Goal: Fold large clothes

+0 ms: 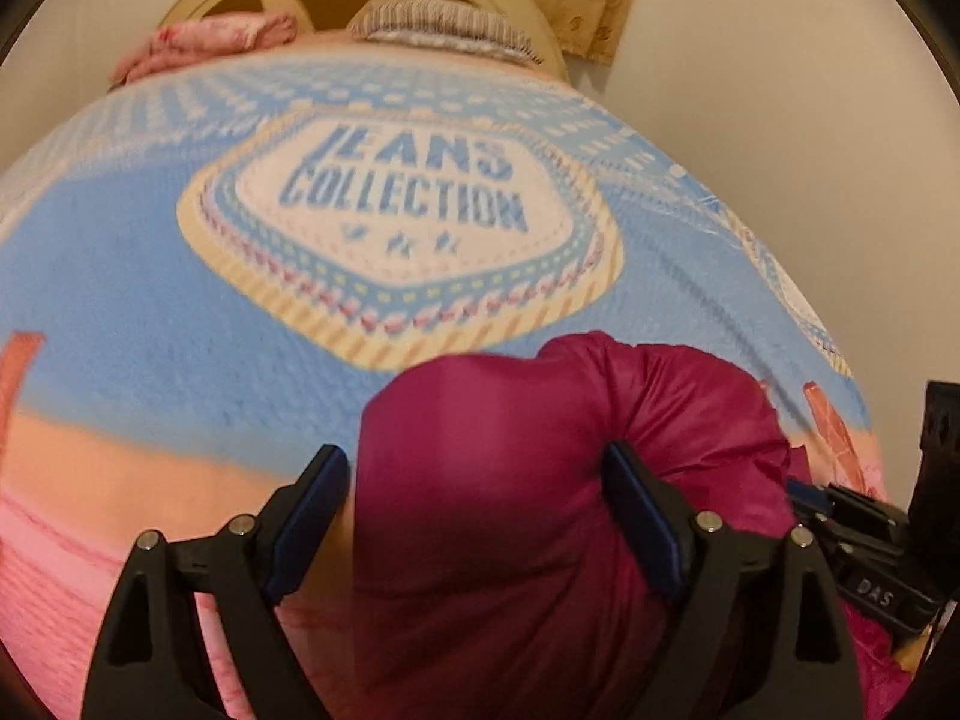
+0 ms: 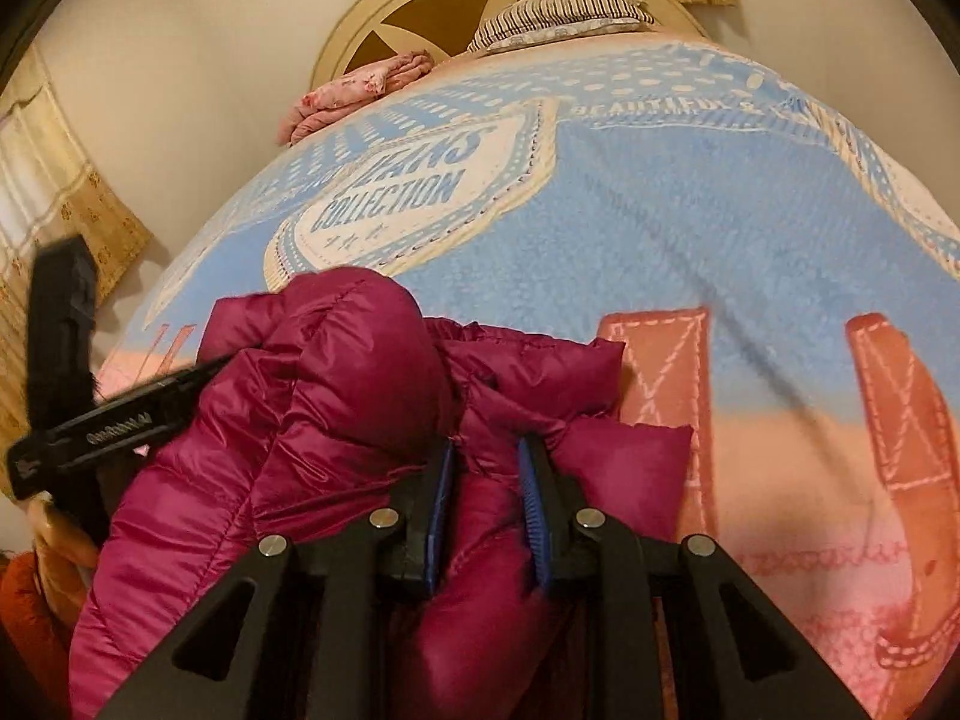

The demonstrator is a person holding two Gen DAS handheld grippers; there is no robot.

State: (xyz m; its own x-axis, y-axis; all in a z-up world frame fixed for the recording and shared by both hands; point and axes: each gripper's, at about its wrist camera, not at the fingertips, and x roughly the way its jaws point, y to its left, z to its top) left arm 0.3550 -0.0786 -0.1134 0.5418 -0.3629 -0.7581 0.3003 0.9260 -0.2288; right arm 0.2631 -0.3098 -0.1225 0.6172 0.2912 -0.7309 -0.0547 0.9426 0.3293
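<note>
A magenta quilted puffer jacket (image 1: 510, 480) lies bunched at the near end of a bed covered by a blue, peach and pink blanket (image 1: 150, 276). My left gripper (image 1: 477, 474) has its jaws wide apart with a thick fold of the jacket between them. In the right wrist view the jacket (image 2: 336, 396) is puffed up in folds, and my right gripper (image 2: 483, 468) is shut on a fold of it. The left gripper's body (image 2: 108, 420) shows at the left, against the jacket.
The blanket (image 2: 690, 210) bears a "JEANS COLLECTION" badge (image 1: 402, 198). At the far end are a striped pillow (image 1: 438, 24), a folded pink floral cloth (image 1: 204, 48) and a cream headboard (image 2: 420, 6). White walls and yellow curtains (image 2: 54, 192) surround the bed.
</note>
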